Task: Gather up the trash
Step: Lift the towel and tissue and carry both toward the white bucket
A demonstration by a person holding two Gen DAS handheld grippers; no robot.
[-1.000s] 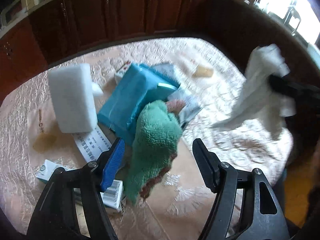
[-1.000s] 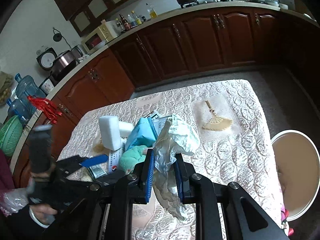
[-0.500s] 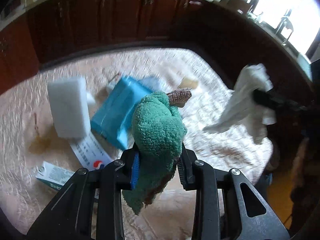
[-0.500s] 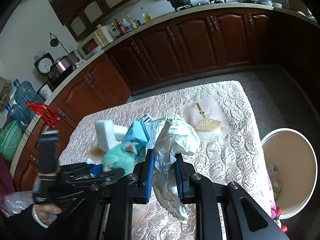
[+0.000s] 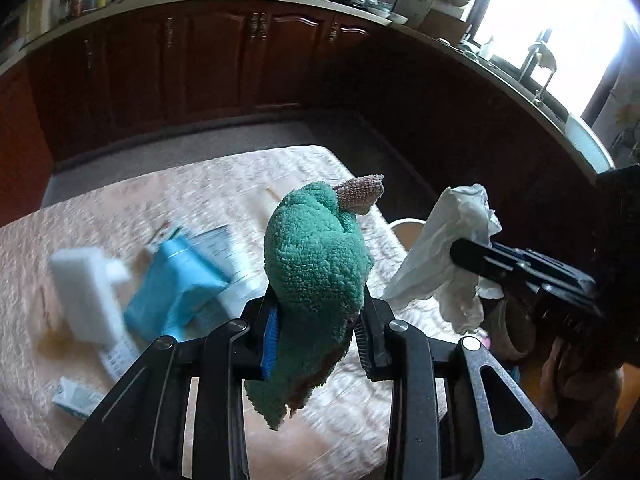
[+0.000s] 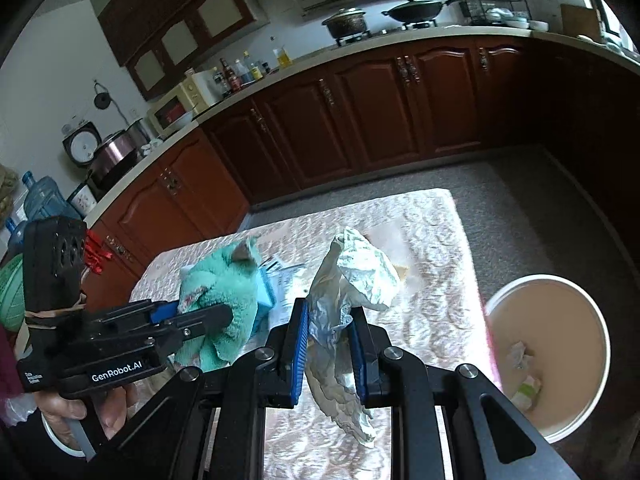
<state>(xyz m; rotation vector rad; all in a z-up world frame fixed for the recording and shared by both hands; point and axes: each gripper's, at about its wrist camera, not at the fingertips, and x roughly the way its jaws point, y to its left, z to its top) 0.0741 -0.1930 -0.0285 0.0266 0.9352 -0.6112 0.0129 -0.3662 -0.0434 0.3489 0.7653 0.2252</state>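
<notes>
While the desk under its pale embossed cloth fills the middle, the white bin stands on the floor at its right edge, scraps of paper inside. Left tongs pinch a green fluffy cloth, held clear above the desk. Right tongs pinch a crumpled white wrapper, also off the surface, near the bin side. On the desk: blue packet, white foam block just beside it, printed slips and a small carton nearer the front edge, all blurred.
</notes>
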